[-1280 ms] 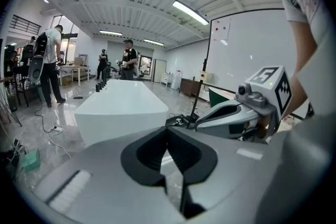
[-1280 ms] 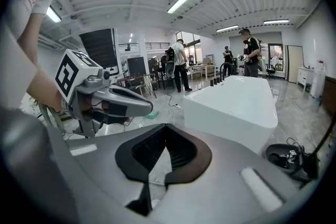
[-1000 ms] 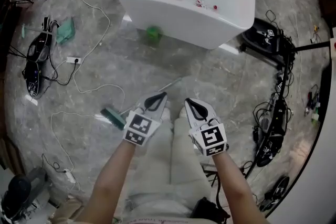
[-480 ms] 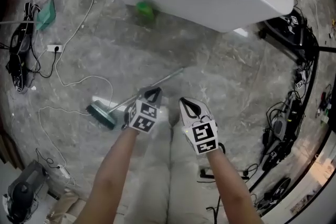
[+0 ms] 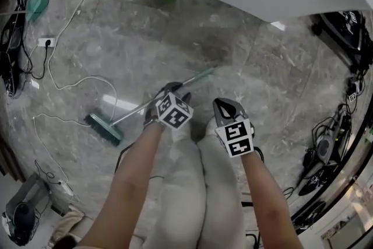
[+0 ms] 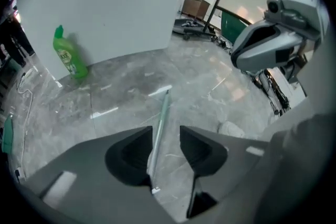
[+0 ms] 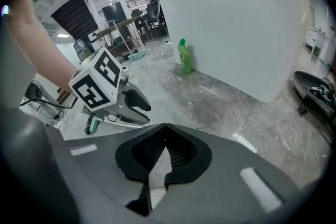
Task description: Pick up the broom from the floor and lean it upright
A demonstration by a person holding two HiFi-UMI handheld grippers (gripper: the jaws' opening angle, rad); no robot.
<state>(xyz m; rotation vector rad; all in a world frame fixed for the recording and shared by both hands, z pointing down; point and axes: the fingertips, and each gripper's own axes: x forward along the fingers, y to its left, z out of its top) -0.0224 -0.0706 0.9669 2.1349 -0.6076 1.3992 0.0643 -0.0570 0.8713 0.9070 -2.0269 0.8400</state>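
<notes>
Grey marble floor (image 5: 116, 44) bears the broom (image 5: 105, 129), its teal head at left. We hold our left gripper (image 6: 165, 131) over its handle (image 6: 161, 110); the jaws have just been opening and straddle it without pinching. Our right gripper (image 7: 165, 127) hangs beside, jaws closed on nothing.

Left gripper (image 6: 167, 131), jaws just opening, apparently straddles the broom handle (image 6: 160, 113); right gripper (image 7: 164, 129) closed tight.

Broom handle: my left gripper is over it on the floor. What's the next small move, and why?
Probably ease the left gripper down a little and close it on the broom handle. Its jaws have just been opening and stand apart. The handle lies between them on the floor and the pads are not pressing on it yet.
</notes>
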